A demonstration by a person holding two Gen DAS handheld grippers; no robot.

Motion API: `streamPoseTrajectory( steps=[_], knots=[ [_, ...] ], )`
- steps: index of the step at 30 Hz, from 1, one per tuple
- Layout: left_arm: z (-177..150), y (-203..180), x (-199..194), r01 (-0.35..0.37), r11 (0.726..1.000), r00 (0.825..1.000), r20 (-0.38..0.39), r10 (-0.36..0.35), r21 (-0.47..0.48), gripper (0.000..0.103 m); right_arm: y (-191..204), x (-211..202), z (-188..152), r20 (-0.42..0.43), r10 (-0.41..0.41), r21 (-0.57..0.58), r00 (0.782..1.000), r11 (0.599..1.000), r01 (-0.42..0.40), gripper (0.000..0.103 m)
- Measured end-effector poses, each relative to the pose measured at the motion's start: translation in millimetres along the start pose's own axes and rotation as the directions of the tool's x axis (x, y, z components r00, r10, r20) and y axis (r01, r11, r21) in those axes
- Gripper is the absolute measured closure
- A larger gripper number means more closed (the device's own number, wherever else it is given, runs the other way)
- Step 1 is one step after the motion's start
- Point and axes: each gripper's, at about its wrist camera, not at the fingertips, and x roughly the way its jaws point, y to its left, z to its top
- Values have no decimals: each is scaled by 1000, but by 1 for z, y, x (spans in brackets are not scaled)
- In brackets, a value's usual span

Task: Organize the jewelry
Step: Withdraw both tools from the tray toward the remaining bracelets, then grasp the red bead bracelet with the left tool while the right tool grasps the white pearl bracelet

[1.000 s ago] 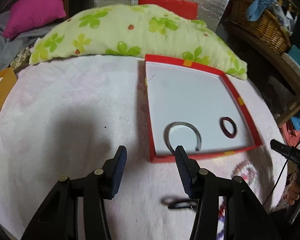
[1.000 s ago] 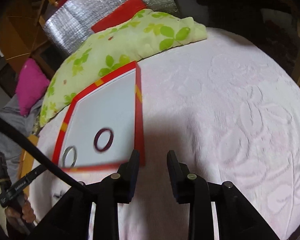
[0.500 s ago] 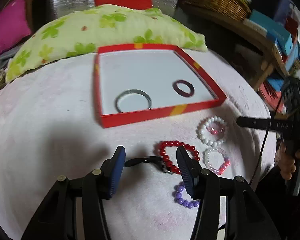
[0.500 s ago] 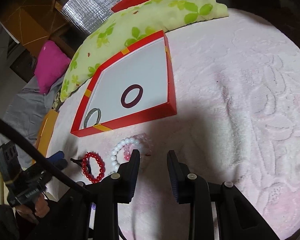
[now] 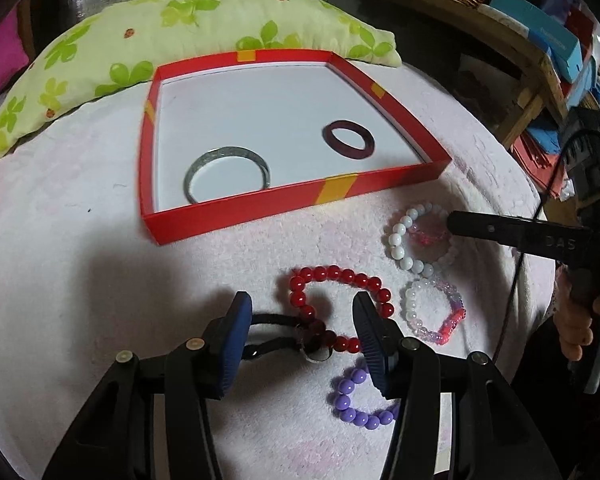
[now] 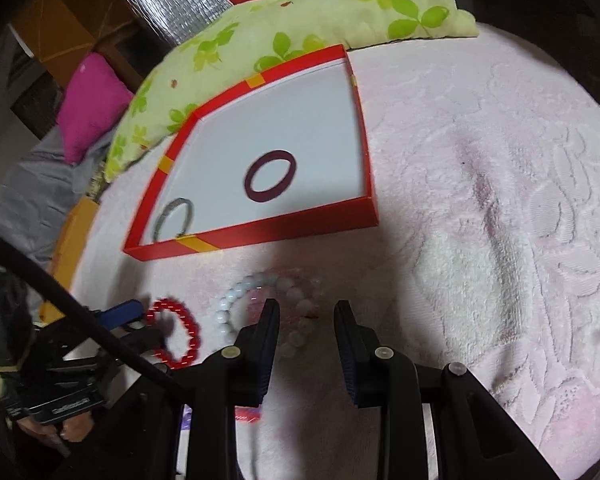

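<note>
A red box lid (image 5: 332,194) with a white inside sits on the fluffy pink blanket (image 5: 80,264). Two bangles lie flat in it: a silver bangle (image 5: 226,174) and a dark red bangle (image 5: 348,139), well apart. In front of the lid lie bead bracelets: a red bead bracelet (image 5: 332,276), a white bead bracelet (image 5: 400,240), a pink and white bracelet (image 5: 436,312) and a purple bead bracelet (image 5: 352,398). The left gripper (image 5: 302,320) is open over the red beads and a black band (image 5: 268,332). The right gripper (image 6: 306,324) is open above the white beads, holding nothing.
</note>
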Motion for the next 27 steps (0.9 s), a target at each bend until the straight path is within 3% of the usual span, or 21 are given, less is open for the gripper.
streamPoseTrajectory(
  steps=[2, 4, 7, 10, 15, 19, 27],
  knots=[
    [-1, -3, 3, 3, 1000, 1000, -6, -3, 19, 53, 2, 3, 0, 0, -9, 0, 1000, 1000, 9, 71],
    [0, -7, 8, 6, 999, 1000, -14, -5, 35, 65, 4, 4, 1, 9, -20, -20, 1000, 1000, 20, 72],
    [2, -5, 13, 14, 999, 1000, -17, -14, 29, 78, 10, 4, -1, 26, -55, -62, 998, 997, 56, 88],
    [2, -2, 9, 27, 999, 1000, -2, -27, 23, 89, 11, 1, -1, 44, -67, -78, 997, 995, 70, 90],
    [2, -3, 3, 35, 999, 999, 30, -36, 39, 91, 6, -17, 2, 94, 4, -51, 996, 999, 0, 92],
    [5, 2, -7, 81, 997, 994, 74, -82, 10, 91, -4, -27, 6, 117, 72, -13, 991, 997, -71, 92],
    [11, 14, -34, 153, 988, 970, 194, -144, -34, 93, -8, -37, 6, 145, 177, 26, 973, 983, -183, 92]
  ],
)
